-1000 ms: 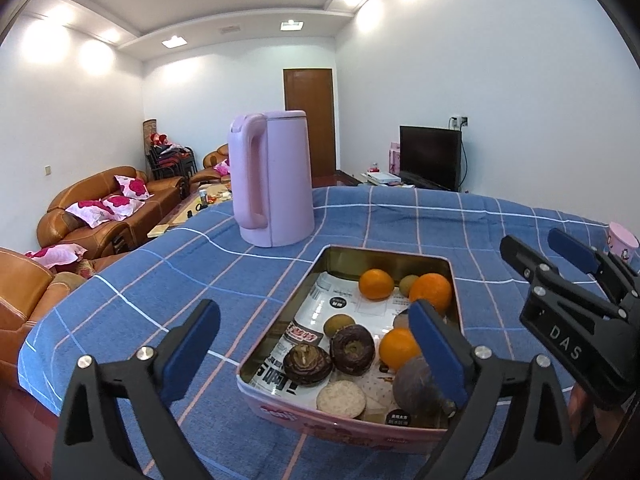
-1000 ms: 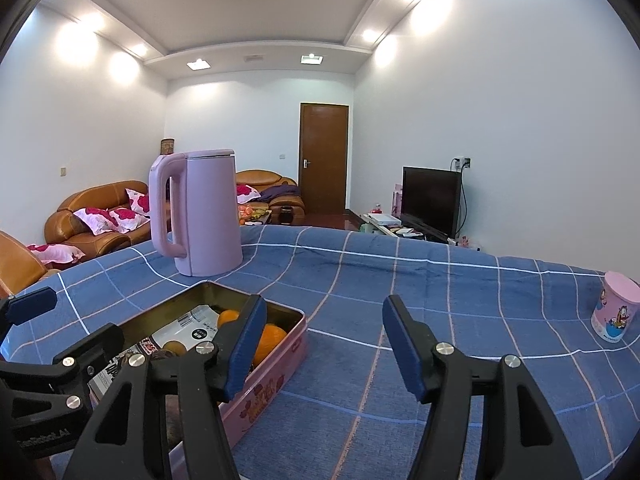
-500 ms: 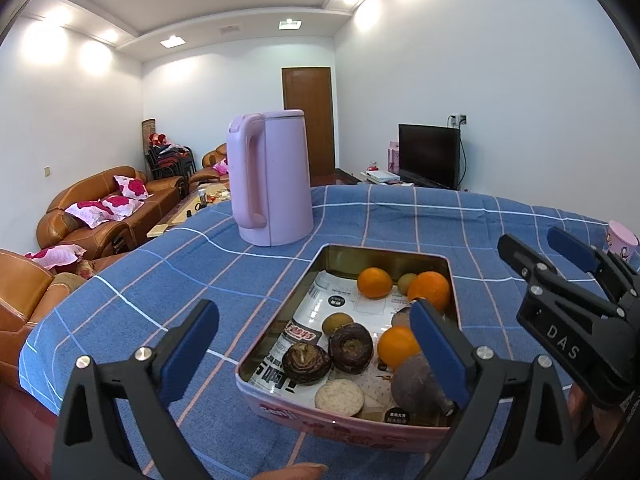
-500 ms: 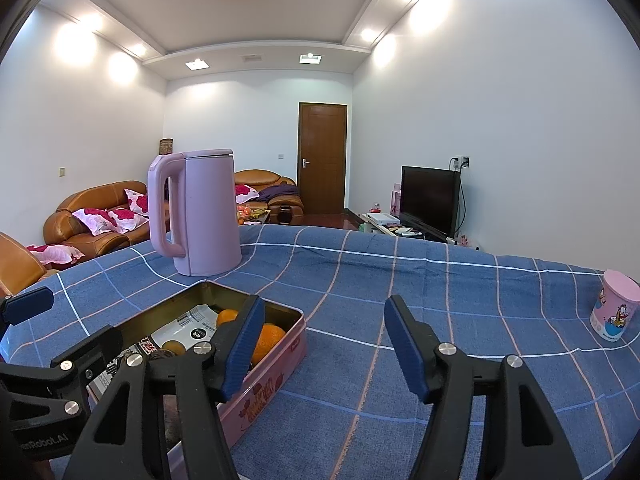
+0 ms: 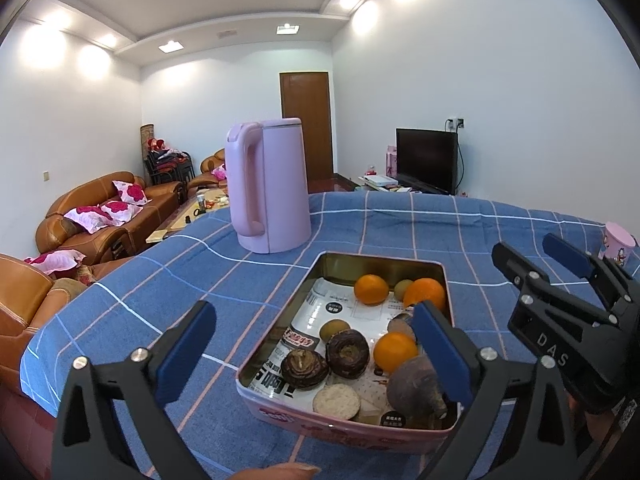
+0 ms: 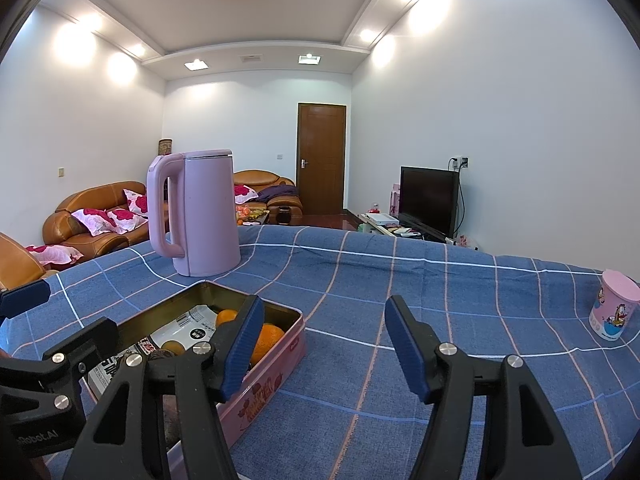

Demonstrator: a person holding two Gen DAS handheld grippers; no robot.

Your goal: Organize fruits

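A pink tin tray (image 5: 344,426) lined with printed paper sits on the blue checked tablecloth. It holds three oranges (image 5: 371,289), two kiwis (image 5: 334,329), two dark round fruits (image 5: 347,354), a purple-brown root (image 5: 412,390) and a pale round disc (image 5: 336,403). My left gripper (image 5: 312,320) hangs over the tin's near end. Its jaws are opening and grip nothing. My right gripper (image 6: 323,312) stands open to the right of the tin (image 6: 256,394), over bare cloth, with nothing between its fingers.
A tall pink kettle (image 5: 272,184) stands behind the tin. A pink cartoon cup (image 6: 614,308) stands at the far right of the table. A person's fingertip (image 5: 280,472) shows at the lower edge. Brown sofas lie beyond the table's left edge.
The left jaws have spread slightly wider. A fingertip has come into the bottom of the left wrist view. Neither hand has shifted, and the fruit lies as before.
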